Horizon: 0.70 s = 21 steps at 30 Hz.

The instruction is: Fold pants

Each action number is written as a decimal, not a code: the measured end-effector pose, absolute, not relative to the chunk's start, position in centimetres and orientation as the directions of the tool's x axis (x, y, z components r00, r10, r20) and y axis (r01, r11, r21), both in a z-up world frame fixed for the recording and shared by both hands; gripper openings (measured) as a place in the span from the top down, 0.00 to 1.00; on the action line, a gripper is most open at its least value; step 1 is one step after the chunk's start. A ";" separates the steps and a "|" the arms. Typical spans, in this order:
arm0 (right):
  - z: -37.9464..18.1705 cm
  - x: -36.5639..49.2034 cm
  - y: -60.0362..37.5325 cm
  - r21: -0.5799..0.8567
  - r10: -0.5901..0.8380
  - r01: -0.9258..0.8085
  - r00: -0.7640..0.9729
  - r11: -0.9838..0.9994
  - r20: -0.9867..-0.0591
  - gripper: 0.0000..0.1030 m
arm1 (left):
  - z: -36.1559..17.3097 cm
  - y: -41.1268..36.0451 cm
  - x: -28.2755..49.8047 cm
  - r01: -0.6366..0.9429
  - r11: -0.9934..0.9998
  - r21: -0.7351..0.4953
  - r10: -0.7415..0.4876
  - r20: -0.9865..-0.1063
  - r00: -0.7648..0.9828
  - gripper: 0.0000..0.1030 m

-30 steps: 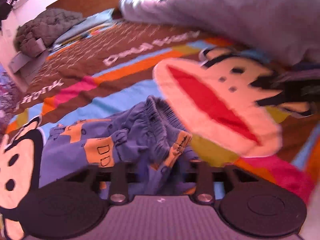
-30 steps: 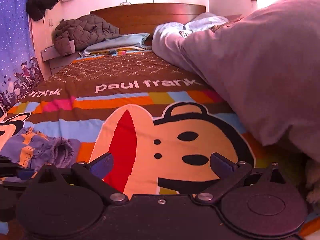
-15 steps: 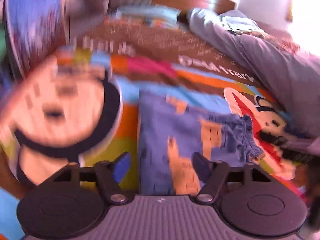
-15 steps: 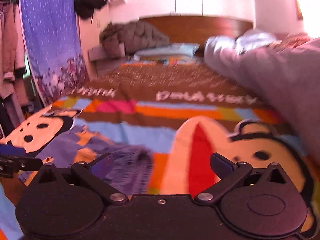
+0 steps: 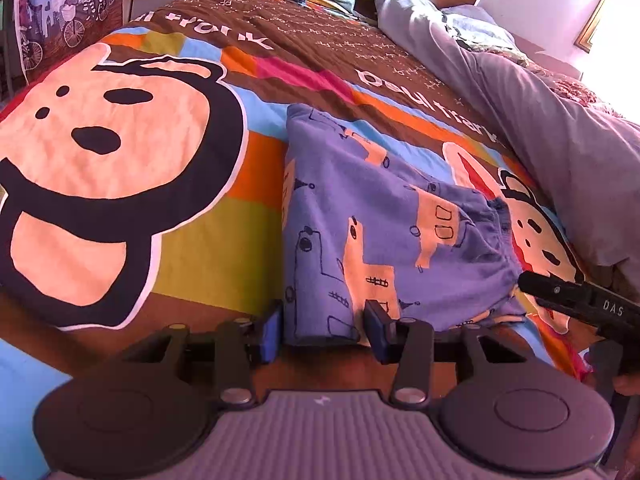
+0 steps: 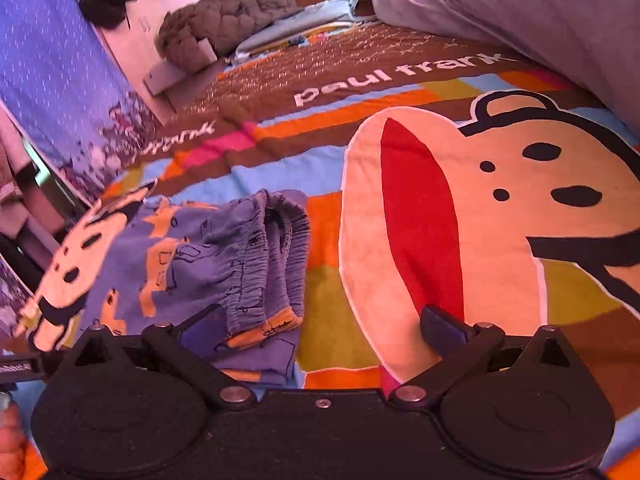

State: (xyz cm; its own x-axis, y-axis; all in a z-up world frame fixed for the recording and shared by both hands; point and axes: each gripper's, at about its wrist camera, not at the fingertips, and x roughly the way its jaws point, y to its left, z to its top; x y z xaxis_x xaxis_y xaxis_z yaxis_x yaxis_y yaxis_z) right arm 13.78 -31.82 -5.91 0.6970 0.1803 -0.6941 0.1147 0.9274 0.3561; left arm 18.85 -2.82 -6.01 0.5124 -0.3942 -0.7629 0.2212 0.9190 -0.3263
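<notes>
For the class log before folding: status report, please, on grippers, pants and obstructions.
Left gripper closing around pants edge. Right gripper open by waistband. Nothing obstructing.

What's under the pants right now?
The pants lie on the cartoon-print blanket. Its coloured stripes run beneath them; whatever print or object they cover is hidden.

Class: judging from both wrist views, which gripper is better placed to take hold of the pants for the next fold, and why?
Left, probably. The left gripper already straddles the near edge of the pants, closing around the cloth. The right gripper stands wide open, with only the waistband end beside one of its fingers.
</notes>
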 end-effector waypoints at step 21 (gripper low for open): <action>-5.7 22.4 -25.5 -0.173 -0.047 -0.111 0.696 0.979 -0.717 0.01 | -5.9 -3.8 17.9 0.276 0.924 -0.263 -0.375 -0.761 0.530 0.41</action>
State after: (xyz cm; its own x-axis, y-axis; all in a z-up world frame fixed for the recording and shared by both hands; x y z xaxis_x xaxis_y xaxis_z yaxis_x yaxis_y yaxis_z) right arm 22.39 -25.48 -5.66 0.6959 -0.0474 -0.7166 -0.1114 0.9786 -0.1729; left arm 17.92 -3.83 -5.95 0.5297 -0.3747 -0.7609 0.2760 0.9245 -0.2631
